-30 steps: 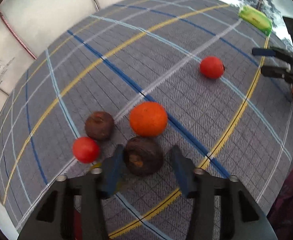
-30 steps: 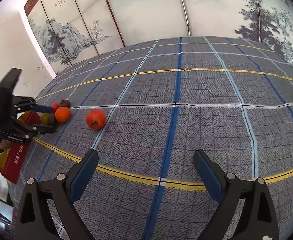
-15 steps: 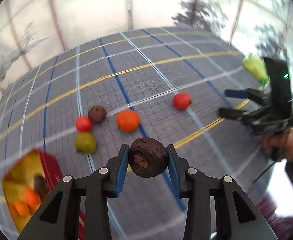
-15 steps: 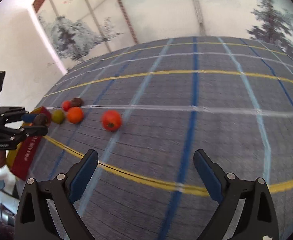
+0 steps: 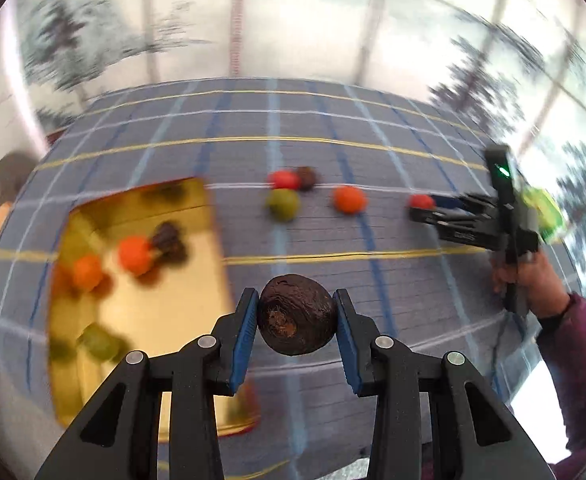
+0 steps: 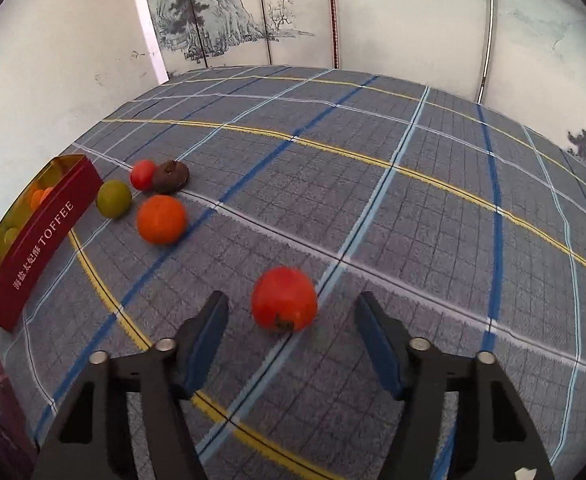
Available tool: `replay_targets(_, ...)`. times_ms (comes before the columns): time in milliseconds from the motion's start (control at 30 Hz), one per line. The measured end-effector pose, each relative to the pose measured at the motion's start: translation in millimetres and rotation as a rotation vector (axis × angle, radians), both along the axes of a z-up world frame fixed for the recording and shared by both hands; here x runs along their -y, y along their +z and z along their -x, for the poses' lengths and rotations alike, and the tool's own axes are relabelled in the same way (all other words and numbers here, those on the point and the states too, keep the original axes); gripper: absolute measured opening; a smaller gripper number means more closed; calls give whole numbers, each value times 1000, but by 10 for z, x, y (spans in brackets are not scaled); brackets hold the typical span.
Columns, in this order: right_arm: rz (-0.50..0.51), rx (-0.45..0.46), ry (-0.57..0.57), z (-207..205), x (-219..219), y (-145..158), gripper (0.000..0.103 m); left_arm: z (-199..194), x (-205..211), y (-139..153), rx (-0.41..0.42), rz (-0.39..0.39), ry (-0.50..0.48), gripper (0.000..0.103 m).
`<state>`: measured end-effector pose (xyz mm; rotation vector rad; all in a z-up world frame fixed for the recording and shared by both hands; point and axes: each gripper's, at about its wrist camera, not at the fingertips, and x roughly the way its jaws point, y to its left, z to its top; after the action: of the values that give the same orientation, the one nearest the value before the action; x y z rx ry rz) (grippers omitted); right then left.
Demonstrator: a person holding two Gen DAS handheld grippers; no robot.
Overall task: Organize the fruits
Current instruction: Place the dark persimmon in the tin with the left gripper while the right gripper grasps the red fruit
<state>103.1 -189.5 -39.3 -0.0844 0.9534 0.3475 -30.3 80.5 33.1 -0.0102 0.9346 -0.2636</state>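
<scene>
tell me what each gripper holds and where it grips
Left gripper pinches the dark brown fruit by its sides. Right gripper holds nothing; the red fruit sits untouched between its closing jaws.

Plaid tablecloth (image 6: pixel 433 208), painted landscape screen (image 6: pixel 229 28), green packet (image 5: pixel 545 212)

Loose on the cloth: two red fruits (image 6: pixel 284 299), one orange (image 6: pixel 161 219), one green fruit (image 6: pixel 113 199), one brown fruit (image 6: pixel 170 176).
</scene>
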Motion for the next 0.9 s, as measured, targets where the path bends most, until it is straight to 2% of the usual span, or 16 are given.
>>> replay_targets(67,19,-2,-5,-21,-6,-6,41,33,-264,-37,3,-6,81,39)
replay_targets(100,9,-6,-10,-34,15,-2,38,39,-364,-60,-2,-5,110,39)
replay_targets(133,-22,-17,-18,-40,49,4,30,41,-492,-95,-13,2,143,39)
replay_targets(167,-46,-21,-32,-25,82,5,28,43,-596,-127,-19,3,171,39)
replay_targets(333,-68,5,-93,150,148,7,28,40,-861,-262,-24,-11,237,39)
replay_targets(533,-96,11,-148,278,233,25,28,-28,-894,-399,-25,-32,231,39)
replay_targets(900,-85,7,-164,268,248,3,28,-125,-867,-502,-14,-88,238,39)
